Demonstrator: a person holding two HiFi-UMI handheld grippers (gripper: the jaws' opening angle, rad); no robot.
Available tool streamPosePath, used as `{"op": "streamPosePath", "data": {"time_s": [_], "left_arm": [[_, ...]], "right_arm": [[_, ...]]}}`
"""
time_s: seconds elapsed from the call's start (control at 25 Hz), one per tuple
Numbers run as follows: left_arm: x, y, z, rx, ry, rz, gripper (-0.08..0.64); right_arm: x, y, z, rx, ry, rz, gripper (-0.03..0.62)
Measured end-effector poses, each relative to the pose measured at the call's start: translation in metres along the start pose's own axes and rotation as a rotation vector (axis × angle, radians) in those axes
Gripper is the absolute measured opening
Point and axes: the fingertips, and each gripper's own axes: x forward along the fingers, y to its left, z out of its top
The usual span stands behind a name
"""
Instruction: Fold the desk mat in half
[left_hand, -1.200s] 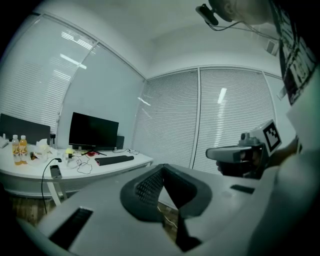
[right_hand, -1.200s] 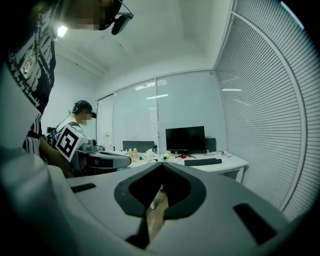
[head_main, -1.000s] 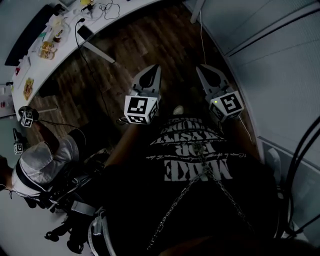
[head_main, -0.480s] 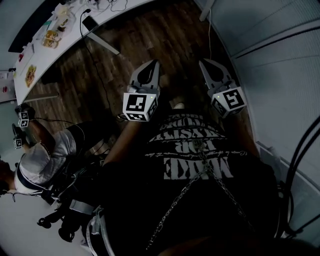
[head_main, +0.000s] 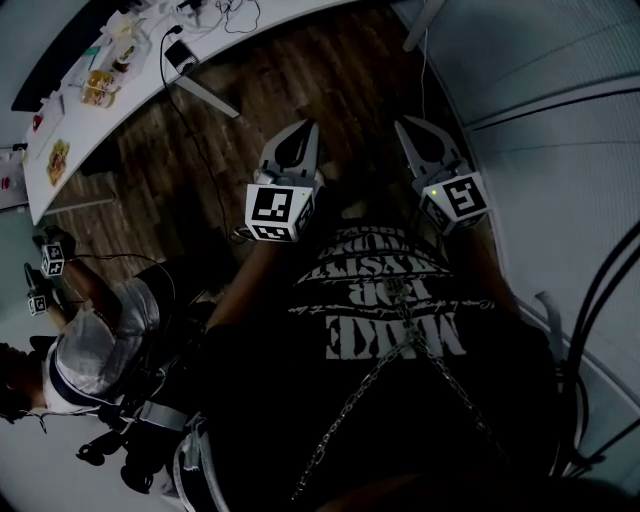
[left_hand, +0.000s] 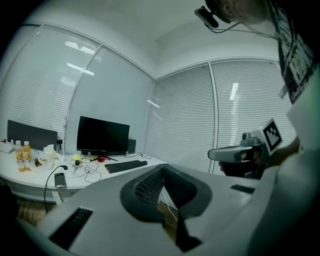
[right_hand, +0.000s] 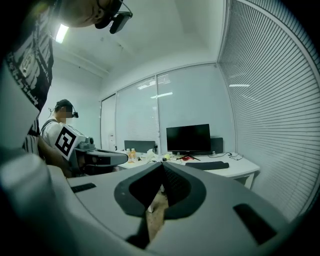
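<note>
Both grippers hang in front of my chest over the wooden floor, well away from the desk. My left gripper (head_main: 301, 138) is shut with nothing between its jaws, which also meet empty in the left gripper view (left_hand: 161, 173). My right gripper (head_main: 412, 133) is likewise shut and empty (right_hand: 162, 169). A long dark item (left_hand: 125, 166) lies on the white desk (left_hand: 30, 179), in front of the monitor. I cannot tell whether it is the desk mat. The right gripper view shows the same item (right_hand: 206, 165).
The curved white desk (head_main: 130, 95) carries a black monitor (left_hand: 102, 135), bottles (left_hand: 22, 150), cables and small clutter. A second person (head_main: 95, 345) sits at lower left, holding two grippers (head_main: 45, 265). A blind-covered glass wall (head_main: 560, 130) runs along my right.
My grippers have hardly moved and stay shut. The head view has shifted a little, so the desk and the other person sit lower and further left in the frame.
</note>
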Motion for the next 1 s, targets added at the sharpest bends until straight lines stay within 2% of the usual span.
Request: {"op": "streamPosePath", "data": {"time_s": [0.28, 0.56, 0.68, 0.84, 1.0], "left_arm": [[0.043, 0.05, 0.014, -0.002, -0.006, 0.029, 0.008], [0.08, 0.083, 0.012, -0.048, 0.035, 0.031, 0.008], [0.096, 0.096, 0.018, -0.053, 0.034, 0.01, 0.008], [0.116, 0.119, 0.03, -0.021, 0.029, -0.027, 0.008], [0.134, 0.149, 0.051, -0.04, -0.014, -0.048, 0.008]], "right_arm": [[0.054, -0.027, 0.014, -0.028, -0.021, 0.014, 0.0], [0.099, -0.049, 0.011, -0.028, 0.049, -0.007, 0.0], [0.121, -0.057, 0.025, -0.046, 0.041, -0.009, 0.0], [0.149, -0.066, 0.038, -0.053, 0.043, -0.03, 0.0], [0.179, -0.065, 0.058, -0.058, 0.035, -0.053, 0.0]]}}
